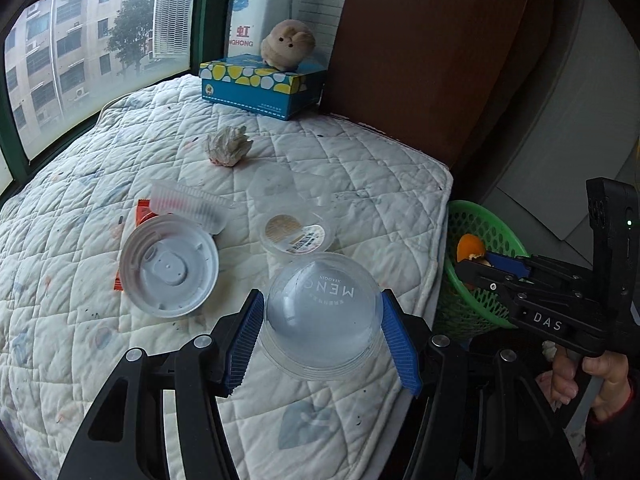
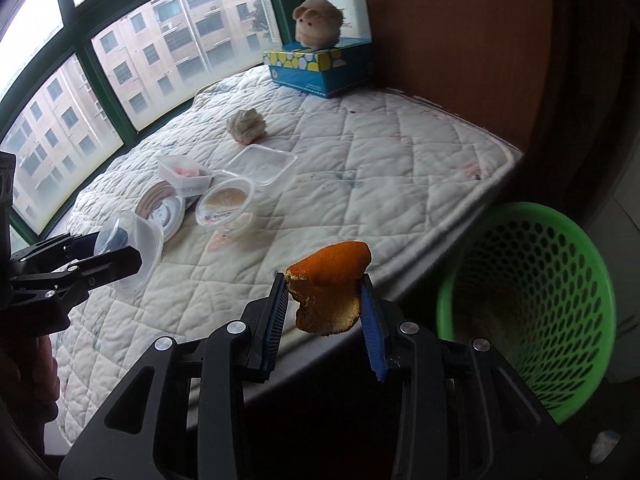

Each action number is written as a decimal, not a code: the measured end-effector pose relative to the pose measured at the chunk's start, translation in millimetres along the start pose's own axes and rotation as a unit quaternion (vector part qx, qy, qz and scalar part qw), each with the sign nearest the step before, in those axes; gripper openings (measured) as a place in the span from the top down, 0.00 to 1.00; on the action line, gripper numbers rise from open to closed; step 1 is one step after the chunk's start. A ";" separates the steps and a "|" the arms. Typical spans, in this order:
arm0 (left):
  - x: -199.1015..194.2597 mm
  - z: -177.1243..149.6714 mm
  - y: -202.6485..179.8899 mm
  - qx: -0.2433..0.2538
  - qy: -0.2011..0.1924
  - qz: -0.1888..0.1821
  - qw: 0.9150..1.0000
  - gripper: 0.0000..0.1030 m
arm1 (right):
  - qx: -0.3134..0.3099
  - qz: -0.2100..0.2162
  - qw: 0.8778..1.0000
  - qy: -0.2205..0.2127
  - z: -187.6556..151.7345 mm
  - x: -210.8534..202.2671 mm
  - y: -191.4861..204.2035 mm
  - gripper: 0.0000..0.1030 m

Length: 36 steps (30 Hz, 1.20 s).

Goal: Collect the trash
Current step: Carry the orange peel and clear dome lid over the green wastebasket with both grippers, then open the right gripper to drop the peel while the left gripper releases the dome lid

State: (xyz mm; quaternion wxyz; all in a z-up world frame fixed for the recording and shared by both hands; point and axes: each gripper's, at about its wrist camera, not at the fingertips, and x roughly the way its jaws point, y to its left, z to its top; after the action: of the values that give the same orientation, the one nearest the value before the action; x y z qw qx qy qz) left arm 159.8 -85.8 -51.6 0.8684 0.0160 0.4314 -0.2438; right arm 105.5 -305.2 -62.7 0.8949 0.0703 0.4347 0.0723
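A clear plastic dome lid (image 1: 322, 316) is clamped between half-spread jaws of the left gripper (image 1: 322, 340) at lower centre, and an orange peel (image 2: 330, 290) is pinched by the narrowly set right gripper (image 2: 324, 320), presumably for dropping into the green basket (image 2: 528, 312) at lower right.

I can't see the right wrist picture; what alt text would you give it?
A handheld gripper pinches a piece of orange peel near an empty green mesh basket beside a quilted pad. On the pad lie plastic containers, a crumpled tissue and a tissue box with a plush toy. A second gripper at left holds a clear cup.
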 end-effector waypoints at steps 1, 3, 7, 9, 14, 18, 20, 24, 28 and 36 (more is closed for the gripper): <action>1.6 1.6 -6.4 0.005 0.000 -0.002 1.000 0.45 | 0.005 -0.006 1.000 -0.001 -1.0 -2.9 -8.2 0.65; 4.8 5.2 -17.6 0.014 0.000 -0.007 1.000 0.45 | 0.015 -0.019 1.000 -0.002 -2.6 -7.5 -24.4 0.65; 10.9 11.0 -37.8 0.029 0.003 -0.014 0.999 0.45 | 0.036 -0.043 0.998 -0.001 -5.7 -12.0 -57.4 0.65; 14.0 13.4 -46.0 0.035 0.006 -0.017 0.999 0.45 | 0.047 -0.058 0.997 0.002 -7.9 -11.9 -73.8 0.65; 20.5 19.3 -66.3 0.055 0.010 -0.023 0.998 0.45 | 0.073 -0.090 0.993 0.012 -15.5 -11.4 -113.0 0.63; 29.2 24.5 -83.8 0.070 0.016 -0.027 0.997 0.45 | 0.093 -0.106 0.990 0.018 -18.4 -12.7 -140.2 0.62; 33.7 26.9 -92.6 0.078 0.018 -0.031 0.996 0.45 | 0.099 -0.113 0.988 0.017 -19.0 -14.9 -150.4 0.60; 44.1 31.7 -109.7 0.090 0.026 -0.039 0.995 0.45 | 0.110 -0.125 0.986 0.008 -19.5 -22.9 -165.7 0.52; 55.9 37.2 -128.4 0.103 0.030 -0.047 0.993 0.45 | 0.117 -0.129 0.985 -0.001 -20.7 -32.8 -176.1 0.50; 84.8 45.6 -166.6 0.124 0.038 -0.067 0.989 0.45 | 0.121 -0.132 0.984 -0.016 -26.3 -55.3 -188.5 0.46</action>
State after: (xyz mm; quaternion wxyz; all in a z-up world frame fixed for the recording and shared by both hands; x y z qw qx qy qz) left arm 164.0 -278.1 -56.8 0.8247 0.1039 0.4305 -0.3518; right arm 63.8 -498.7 -71.9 0.8883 0.1211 0.4314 -0.1005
